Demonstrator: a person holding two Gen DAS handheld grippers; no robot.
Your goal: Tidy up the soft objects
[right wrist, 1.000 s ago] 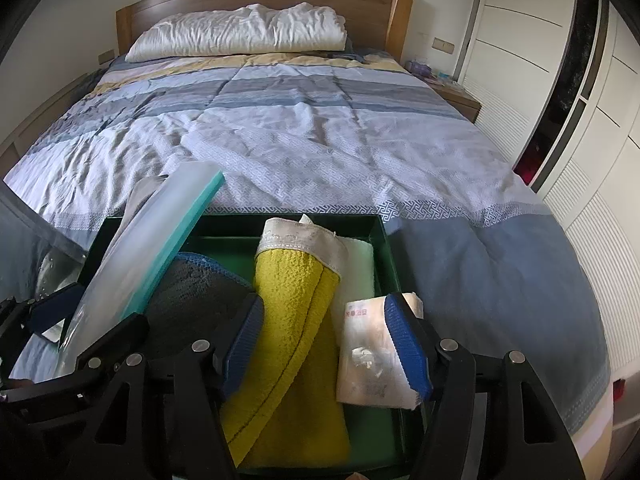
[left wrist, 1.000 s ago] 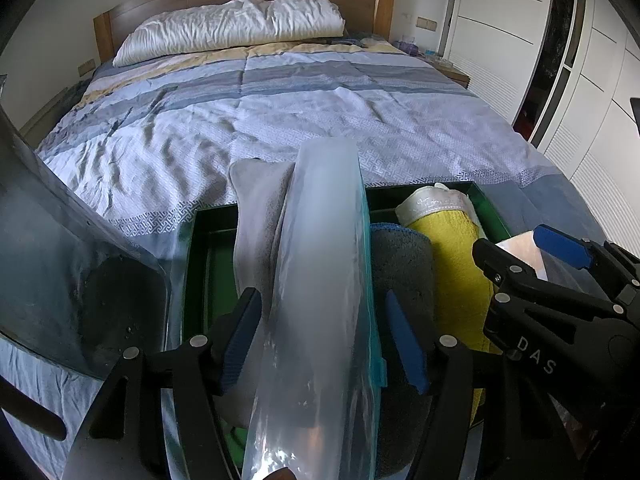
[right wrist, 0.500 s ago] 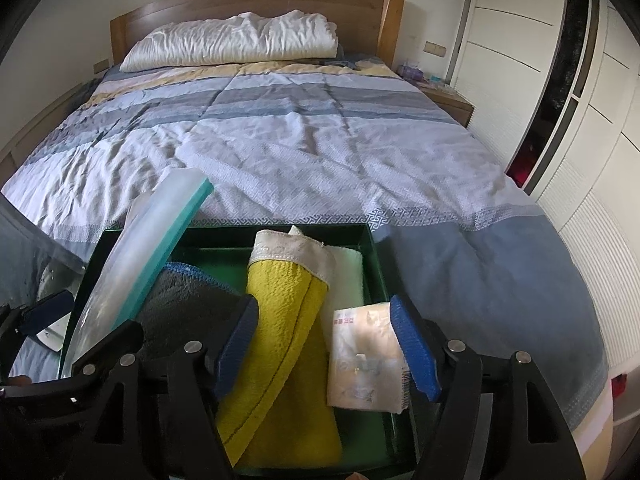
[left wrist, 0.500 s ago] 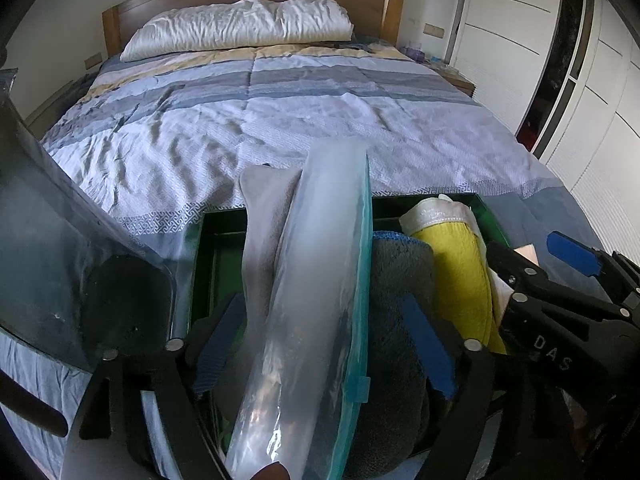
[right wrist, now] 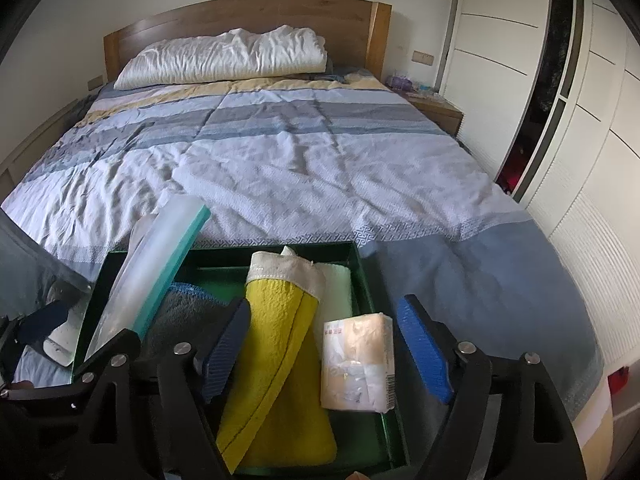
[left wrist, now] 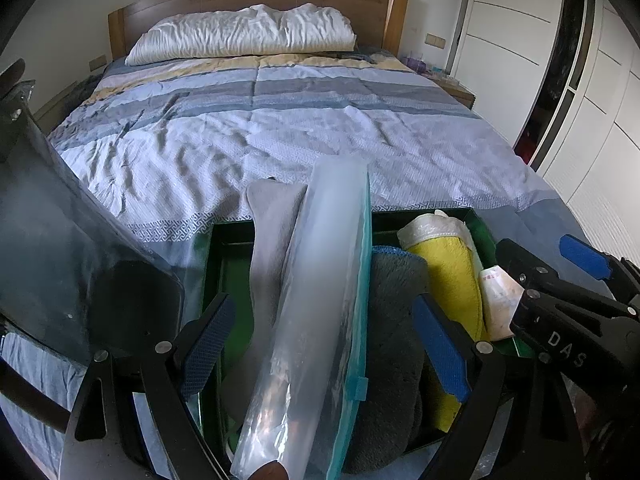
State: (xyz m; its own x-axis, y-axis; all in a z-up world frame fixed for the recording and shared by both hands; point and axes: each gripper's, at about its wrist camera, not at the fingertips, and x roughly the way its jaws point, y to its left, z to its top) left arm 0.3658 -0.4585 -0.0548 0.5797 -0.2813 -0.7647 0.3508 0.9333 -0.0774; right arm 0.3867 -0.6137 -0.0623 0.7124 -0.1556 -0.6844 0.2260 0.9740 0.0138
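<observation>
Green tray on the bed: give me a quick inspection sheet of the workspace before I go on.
Surface: striped quilt on the bed, wrinkled.
Job's things: green tray holds a yellow towel, grey towel, tissue pack and a clear zip bag standing on edge, leaning.
Clutter: nothing seen.
Grippers: left gripper open, jaws have just been opening, bag between them, pads clear; right gripper open, just been opening, over towel and tissues.
Cables: nothing seen.
Surroundings: pillow, wooden headboard, white wardrobe.

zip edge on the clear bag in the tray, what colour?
Teal, running along one edge of the clear bag. Clearest in the right wrist view.
</observation>
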